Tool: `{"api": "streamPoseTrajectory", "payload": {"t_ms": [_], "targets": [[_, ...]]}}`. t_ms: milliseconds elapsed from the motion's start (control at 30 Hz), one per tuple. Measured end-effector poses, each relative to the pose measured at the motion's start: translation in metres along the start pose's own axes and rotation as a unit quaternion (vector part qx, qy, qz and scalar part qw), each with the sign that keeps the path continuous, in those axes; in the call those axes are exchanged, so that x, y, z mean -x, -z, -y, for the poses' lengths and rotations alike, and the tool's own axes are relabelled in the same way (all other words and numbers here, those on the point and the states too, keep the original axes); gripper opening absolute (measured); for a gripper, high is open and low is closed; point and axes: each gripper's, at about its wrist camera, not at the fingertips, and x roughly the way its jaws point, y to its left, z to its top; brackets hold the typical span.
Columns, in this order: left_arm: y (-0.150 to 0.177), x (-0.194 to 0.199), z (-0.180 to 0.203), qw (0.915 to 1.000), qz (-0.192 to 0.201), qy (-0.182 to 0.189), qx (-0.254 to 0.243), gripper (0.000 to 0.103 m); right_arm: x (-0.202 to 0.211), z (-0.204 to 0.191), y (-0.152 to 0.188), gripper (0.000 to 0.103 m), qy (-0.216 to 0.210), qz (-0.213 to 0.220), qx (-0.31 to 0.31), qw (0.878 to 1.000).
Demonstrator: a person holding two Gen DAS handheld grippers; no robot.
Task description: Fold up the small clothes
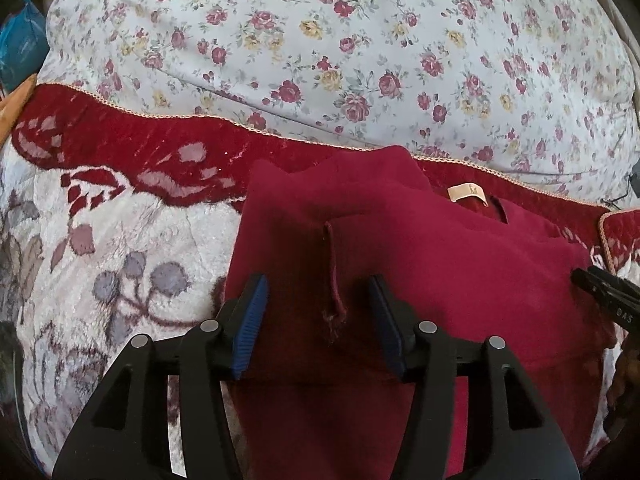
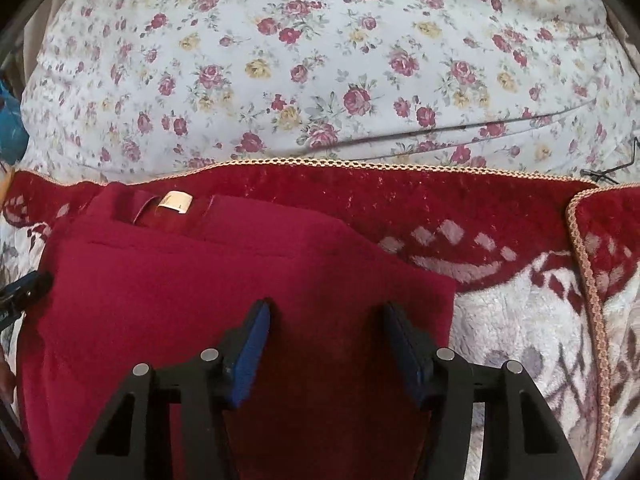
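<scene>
A dark red garment (image 1: 420,264), partly folded, is laid on a red-and-white plush blanket (image 1: 132,240), near the blanket's gold-braided far edge, beyond which a floral quilt (image 1: 320,48) is seen. A beige neck label (image 2: 175,202) is exposed at the garment's far edge. The left gripper (image 1: 318,300) is held over the garment, jaws apart and empty. The right gripper (image 2: 326,328) is likewise held apart over the garment, gripping nothing.

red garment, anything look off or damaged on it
A narrow hemmed strip lies loose across the red garment between the left gripper fingers, and its near end looks frayed. The rest lies flat.
</scene>
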Motion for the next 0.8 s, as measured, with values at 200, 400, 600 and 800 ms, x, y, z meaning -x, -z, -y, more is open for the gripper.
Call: {"api": "streamPoseTrajectory", "payload": {"t_ms": [200, 400, 600, 800], "targets": [[0.015, 0.033, -0.005, 0.9999, 0.004, 0.008, -0.008, 0.052, 0.036, 0.005, 0.017, 0.057, -0.022, 0.008, -0.014, 1.0], [0.046, 0.062, -0.018, 0.9998, -0.006, 0.008, -0.017, 0.052, 0.045, 0.015, 0.055, 0.057, 0.015, -0.019, 0.007, 1.0], [0.085, 0.092, -0.026, 0.9995, -0.013, 0.008, -0.03, 0.052, 0.068, 0.031, 0.073, 0.057, -0.024, -0.018, -0.029, 0.999], [0.123, 0.12, -0.033, 0.999, -0.022, 0.023, -0.032, 0.052, 0.117, 0.015, 0.118, 0.057, -0.065, -0.025, 0.002, 0.998]]}}
